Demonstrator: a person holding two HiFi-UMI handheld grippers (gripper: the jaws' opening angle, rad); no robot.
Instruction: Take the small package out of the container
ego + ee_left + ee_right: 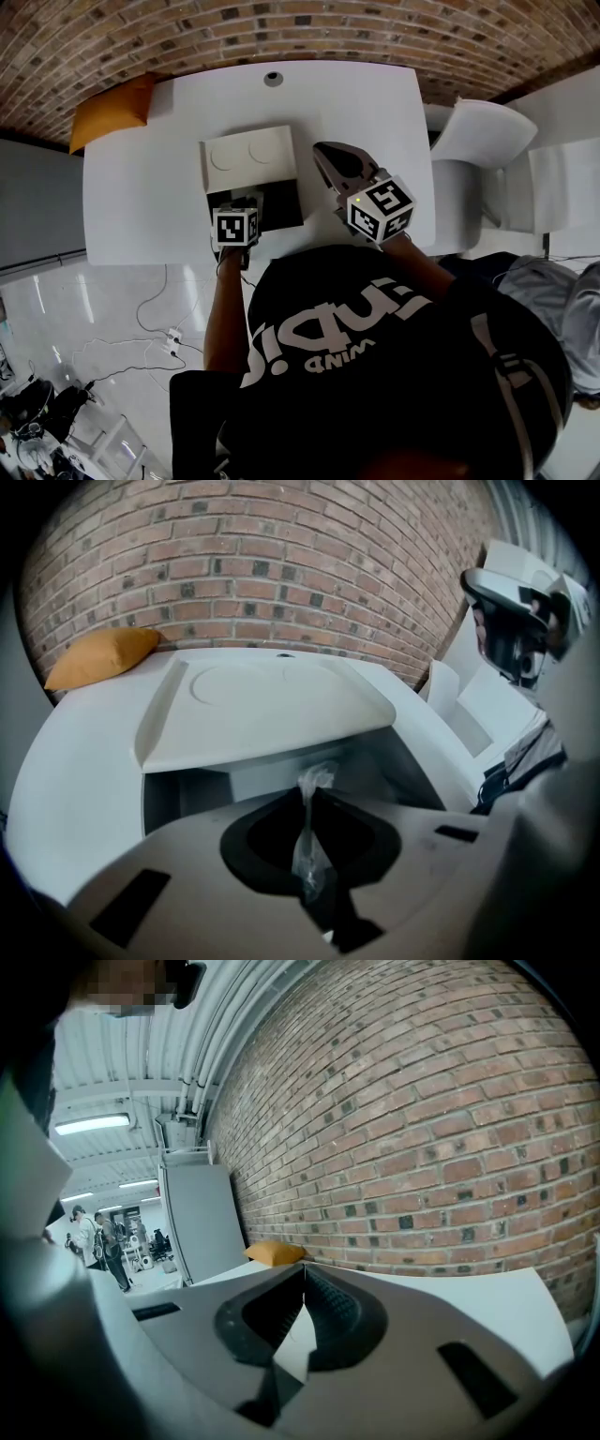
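Brick wall backs the white worktop (131, 187), where the container (251, 157) stands with its lid tipped back. At the container's near, open side, the left gripper (309, 808) has its fingers pinched on the small package (315, 782), a clear crinkled pouch held upright within the container's mouth. Its way out likely runs up and toward the person. Right of the container, the right gripper (302, 1269) hovers, fingers together on nothing.
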